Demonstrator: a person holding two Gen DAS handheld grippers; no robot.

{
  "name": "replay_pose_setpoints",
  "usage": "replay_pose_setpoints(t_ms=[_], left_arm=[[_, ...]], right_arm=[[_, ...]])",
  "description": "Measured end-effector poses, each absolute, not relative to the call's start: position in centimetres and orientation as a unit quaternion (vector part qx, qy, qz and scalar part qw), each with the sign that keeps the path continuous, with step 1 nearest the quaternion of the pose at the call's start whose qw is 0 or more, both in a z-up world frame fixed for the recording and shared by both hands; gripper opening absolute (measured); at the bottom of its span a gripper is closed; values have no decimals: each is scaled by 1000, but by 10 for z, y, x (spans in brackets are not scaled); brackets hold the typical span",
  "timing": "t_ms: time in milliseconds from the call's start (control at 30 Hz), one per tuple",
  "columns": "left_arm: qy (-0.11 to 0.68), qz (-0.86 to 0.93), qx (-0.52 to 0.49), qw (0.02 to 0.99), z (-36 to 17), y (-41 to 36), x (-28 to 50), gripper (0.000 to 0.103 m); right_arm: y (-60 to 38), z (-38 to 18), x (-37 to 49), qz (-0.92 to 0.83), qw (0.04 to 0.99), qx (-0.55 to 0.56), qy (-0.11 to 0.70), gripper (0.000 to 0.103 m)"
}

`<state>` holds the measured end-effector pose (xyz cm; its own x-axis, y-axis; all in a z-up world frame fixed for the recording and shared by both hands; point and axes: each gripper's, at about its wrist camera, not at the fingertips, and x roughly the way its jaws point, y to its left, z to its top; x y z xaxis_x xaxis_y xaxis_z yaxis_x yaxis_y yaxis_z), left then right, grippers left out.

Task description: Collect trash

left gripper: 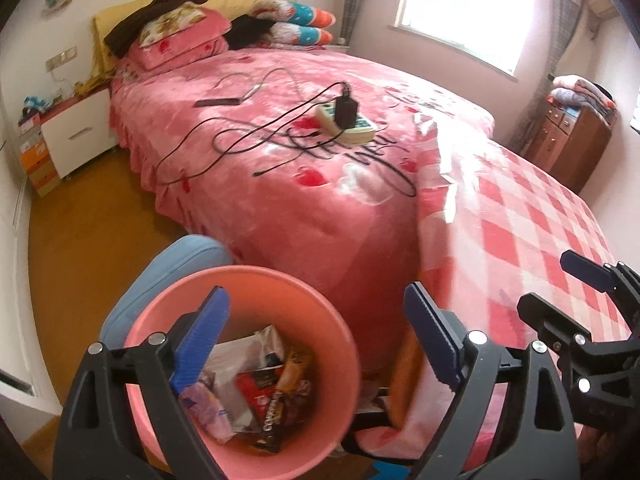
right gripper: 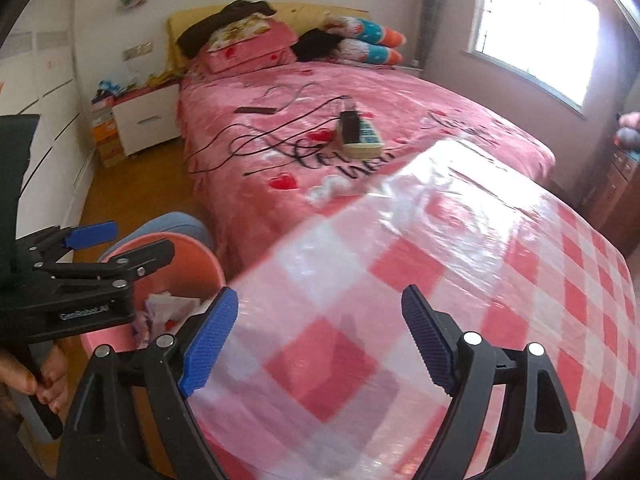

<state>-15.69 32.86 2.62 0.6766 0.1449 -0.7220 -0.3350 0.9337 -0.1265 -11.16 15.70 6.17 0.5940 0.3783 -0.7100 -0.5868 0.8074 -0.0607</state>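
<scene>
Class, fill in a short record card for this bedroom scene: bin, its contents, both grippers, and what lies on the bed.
bin: pink bin, beside the bed
contents: wrappers, crumpled plastic
left gripper: open, above the bin, holding nothing
right gripper: open, over the checked cover, holding nothing
on bed: power strip, black cables

- pink bin [left gripper: 336, 320] sits tight against the bed's foot corner, mouth open from above, wrappers [left gripper: 260, 384] filling only its bottom.
- blue cushion [left gripper: 176, 264] crowds the bin's far side.
- checked blanket [right gripper: 400, 280] lies clear and flat.
- mid-bed, power strip [left gripper: 348, 124] and looping black cables [left gripper: 224, 140] block the way.
- wood floor [left gripper: 88, 224] beside the bed is open.
</scene>
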Motion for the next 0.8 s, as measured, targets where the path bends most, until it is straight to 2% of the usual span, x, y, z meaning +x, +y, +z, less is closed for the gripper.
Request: replay_pose_setpoints(t_ms=[600,800], left_arm=[[373,61,-83,922,50,239,-128,94],[372,42,-73,924,54,211,-120,95]], right_arm=[[52,75,-89,195,913,-79,349,84],[27,74,-90,176,920,-65,345,87]])
